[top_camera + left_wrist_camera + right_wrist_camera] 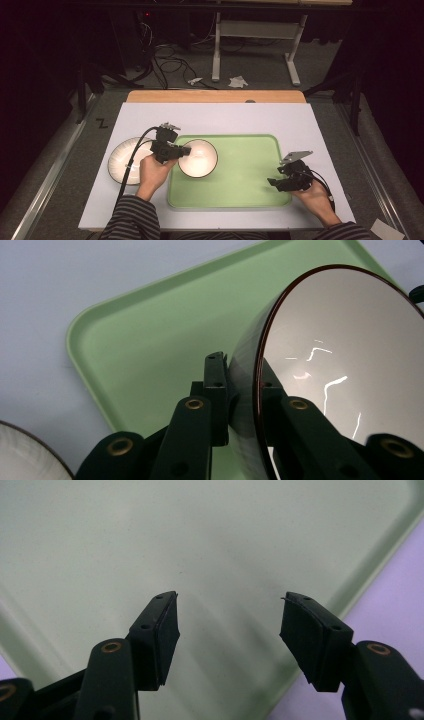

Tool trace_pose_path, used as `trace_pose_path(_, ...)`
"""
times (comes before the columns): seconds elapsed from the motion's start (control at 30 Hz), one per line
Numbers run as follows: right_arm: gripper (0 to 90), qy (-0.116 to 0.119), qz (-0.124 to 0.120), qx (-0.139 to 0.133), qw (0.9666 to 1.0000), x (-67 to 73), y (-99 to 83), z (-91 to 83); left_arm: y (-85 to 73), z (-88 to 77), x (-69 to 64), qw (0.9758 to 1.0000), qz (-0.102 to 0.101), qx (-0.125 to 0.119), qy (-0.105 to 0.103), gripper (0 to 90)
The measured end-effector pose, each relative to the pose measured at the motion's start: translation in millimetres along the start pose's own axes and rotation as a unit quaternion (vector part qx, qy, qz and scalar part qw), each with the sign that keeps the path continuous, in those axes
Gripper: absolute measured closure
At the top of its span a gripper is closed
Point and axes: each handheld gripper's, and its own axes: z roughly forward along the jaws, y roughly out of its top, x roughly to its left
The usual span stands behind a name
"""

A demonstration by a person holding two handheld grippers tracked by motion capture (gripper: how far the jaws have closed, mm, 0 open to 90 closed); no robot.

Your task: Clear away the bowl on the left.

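A dark bowl with a pale inside [198,157] sits over the left part of the green tray [245,185]. My left gripper [186,150] is shut on the bowl's left rim. In the left gripper view the bowl [340,360] is tilted, its rim pinched between the jaws of the left gripper [245,390], one inside and one outside. My right gripper [274,182] stands open over the tray's near right corner, with nothing between its fingers. In the right gripper view the open right gripper [229,622] hovers above the bare tray [150,540].
A white ribbed plate with a dark rim [125,160] lies on the pale table [210,117] left of the tray. Its edge shows at the lower left of the left gripper view [25,457]. Beyond the table are floor cables and a desk frame [217,45].
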Motion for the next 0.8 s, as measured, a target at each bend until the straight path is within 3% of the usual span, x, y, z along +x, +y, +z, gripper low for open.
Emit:
trace_pose_path(0.2, 41.8, -0.012, 0.013, -0.007, 0.9998, -0.4, -6.9, -6.8, -2.2, 8.9, -5.7, 0.9999, 0.000, 0.012, -0.008, 81.7)
trace_pose_path(0.33, 41.9, -0.017, 0.019, -0.017, 0.9995, -0.6, -11.7, -11.5, -6.2, 18.5, -12.2, 0.9992, 0.012, 0.033, -0.016, 81.6)
trace_pose_path(0.8, 42.0, -0.035, 0.047, -0.017, 0.9981, 0.6, -26.8, -21.9, -8.0, 37.5, -23.2, 0.9977, 0.010, 0.059, -0.031, 81.3)
